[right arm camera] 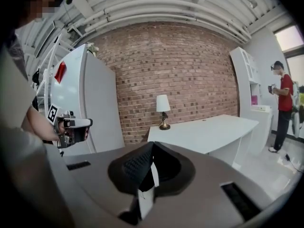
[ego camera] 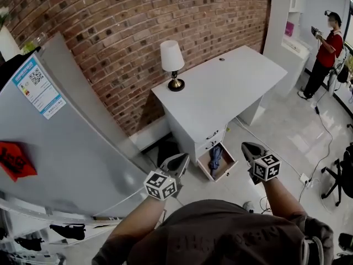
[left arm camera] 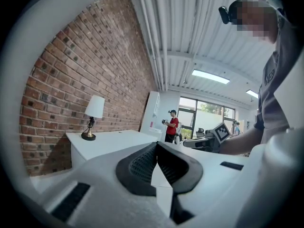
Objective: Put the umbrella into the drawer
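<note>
A folded blue umbrella (ego camera: 215,158) lies inside the open bottom drawer (ego camera: 230,167) of the white desk (ego camera: 231,87). Both grippers are held up in front of the person, well above the drawer. My left gripper (ego camera: 179,160) is to the left of the drawer, and its black pads meet with nothing between them (left arm camera: 156,161). My right gripper (ego camera: 249,148) is to the right of the drawer, and its pads are also closed on nothing (right arm camera: 152,164). Each gripper shows in the other's view: the right gripper (left arm camera: 209,141) and the left gripper (right arm camera: 76,127).
A white lamp (ego camera: 172,65) stands on the desk's back left corner against the brick wall. A grey fridge (ego camera: 66,148) fills the left side. A person in red (ego camera: 329,48) stands at the far right. A black office chair (ego camera: 342,175) and floor cables are at the right.
</note>
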Demonstrator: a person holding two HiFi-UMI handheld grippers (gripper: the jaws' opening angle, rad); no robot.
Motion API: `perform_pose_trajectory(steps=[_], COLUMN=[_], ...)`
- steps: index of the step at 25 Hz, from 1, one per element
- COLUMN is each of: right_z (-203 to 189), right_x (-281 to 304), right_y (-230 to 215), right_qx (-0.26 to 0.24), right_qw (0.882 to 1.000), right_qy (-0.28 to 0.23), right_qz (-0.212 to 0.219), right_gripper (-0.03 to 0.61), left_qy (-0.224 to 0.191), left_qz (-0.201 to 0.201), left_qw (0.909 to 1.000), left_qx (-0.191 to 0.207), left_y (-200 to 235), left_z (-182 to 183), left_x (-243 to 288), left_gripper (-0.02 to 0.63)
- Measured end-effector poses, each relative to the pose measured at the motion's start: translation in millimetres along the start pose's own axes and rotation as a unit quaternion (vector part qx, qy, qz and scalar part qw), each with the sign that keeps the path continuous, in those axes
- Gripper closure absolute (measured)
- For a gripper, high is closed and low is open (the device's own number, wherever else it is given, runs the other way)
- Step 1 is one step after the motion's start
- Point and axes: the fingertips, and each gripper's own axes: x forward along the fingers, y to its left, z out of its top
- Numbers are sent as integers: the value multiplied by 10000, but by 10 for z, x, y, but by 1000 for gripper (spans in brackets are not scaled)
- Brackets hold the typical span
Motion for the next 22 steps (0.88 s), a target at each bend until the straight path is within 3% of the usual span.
perform_pose_trajectory(steps=[5, 22], right_z=[159, 214], right_x=[0, 23], right_y=[98, 188], right_qx=[-26, -263], right_qw=[9996, 9990], right_qy=[-255, -225], right_qz=[71, 272], right_gripper=[586, 588], left_qy=[-34, -270], left_qz=[139, 243], left_qw=[9999, 9993], left_qx=[41, 71], left_y=[109, 178], left_z=[52, 180], left_x=[-166, -155], left_gripper=[609, 609])
